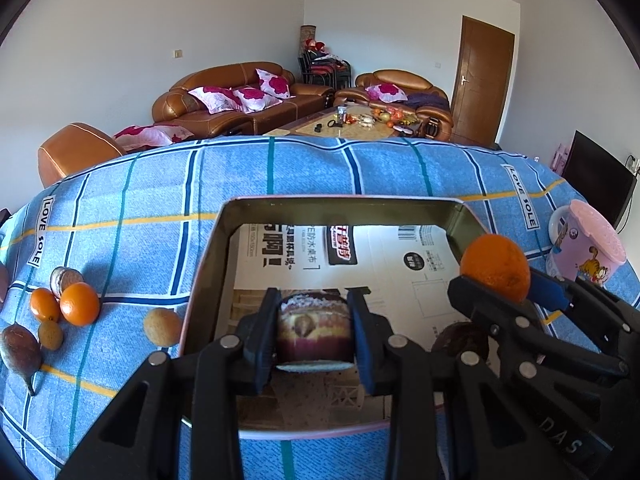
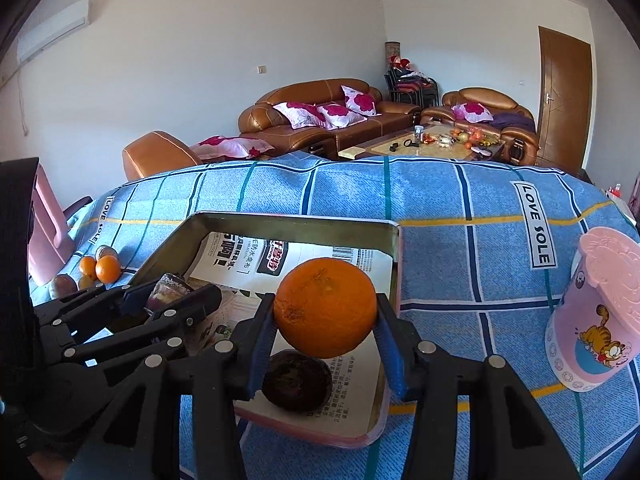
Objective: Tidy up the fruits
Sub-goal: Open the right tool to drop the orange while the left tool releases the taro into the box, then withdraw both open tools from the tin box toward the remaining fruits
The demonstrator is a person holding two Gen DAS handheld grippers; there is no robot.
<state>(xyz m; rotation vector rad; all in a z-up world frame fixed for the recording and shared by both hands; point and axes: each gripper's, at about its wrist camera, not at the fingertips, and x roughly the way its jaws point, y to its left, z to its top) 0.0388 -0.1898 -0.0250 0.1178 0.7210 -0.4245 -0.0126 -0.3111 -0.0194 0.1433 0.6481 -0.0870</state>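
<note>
Blue plaid tablecloth (image 1: 320, 176) covers the table, brown sofa (image 1: 240, 96) and coffee table behind. On the cloth sits a metal tin tray (image 1: 208, 264) lined with printed paper, both my grippers over it. My left gripper (image 1: 314, 330) has jaws pinched on a cut purple fruit (image 1: 314, 328), pale speckled flesh facing the camera, held above the tray's near half. My right gripper (image 2: 326, 340) has jaws clamped on an orange (image 2: 325, 307), held up over the tray's near right corner, not touching the paper. Right under that orange a dark wrinkled fruit (image 2: 298, 380) lies in the tray.

Pink Garfield cup (image 2: 596, 320) stands on the cloth right of the tray, apart from it.

Left of the tray, loose on the cloth: two small oranges (image 1: 79, 304) touching each other, a round tin (image 1: 64, 278) just behind them, a brown round fruit (image 1: 162, 326) near the tray wall, a smaller tan one (image 1: 51, 334), and a dark pear-shaped fruit (image 1: 20, 350) at the edge.
</note>
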